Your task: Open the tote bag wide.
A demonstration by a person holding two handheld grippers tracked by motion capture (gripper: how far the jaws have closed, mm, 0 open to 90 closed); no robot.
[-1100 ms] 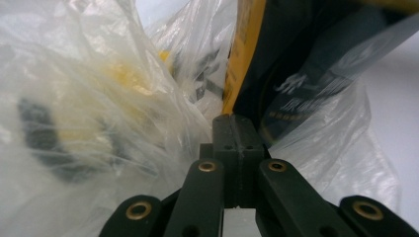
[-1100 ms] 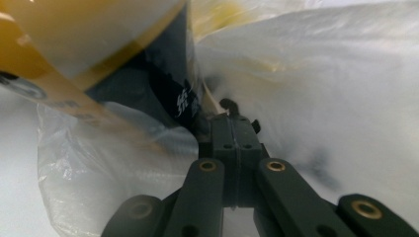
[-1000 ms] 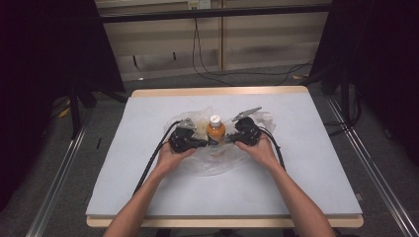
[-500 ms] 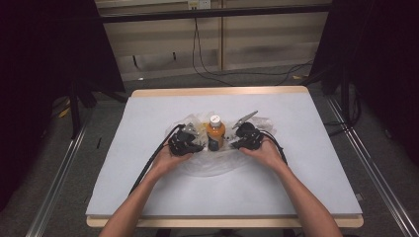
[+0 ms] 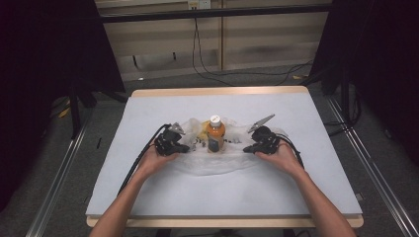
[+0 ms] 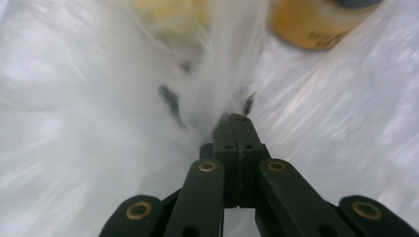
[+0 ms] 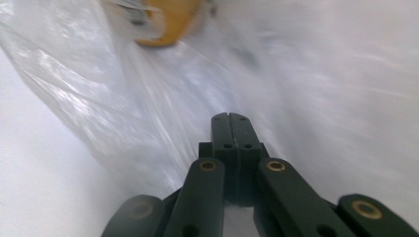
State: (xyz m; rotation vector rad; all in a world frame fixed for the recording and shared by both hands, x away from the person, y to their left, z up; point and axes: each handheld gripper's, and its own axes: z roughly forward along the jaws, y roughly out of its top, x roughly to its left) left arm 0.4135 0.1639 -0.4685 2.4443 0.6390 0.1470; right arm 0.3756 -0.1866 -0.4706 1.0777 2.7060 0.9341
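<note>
Orange bottle [image 5: 215, 134] stands upright mid-bench, slightly toward the far edge, inside a clear plastic bag [image 5: 217, 163] spread flat around it. Left hand-held gripper [image 5: 184, 147] has its jaws closed, pinching bag film; right hand-held gripper [image 5: 248, 148] has its jaws together too, film apparently caught but hard to confirm. Looks like the bag mouth is being pulled apart. Next move probably needs even outward tension without tipping the bottle.

Orange bottle [image 5: 216, 134], white cap; clear plastic bag [image 5: 217, 160]
</note>
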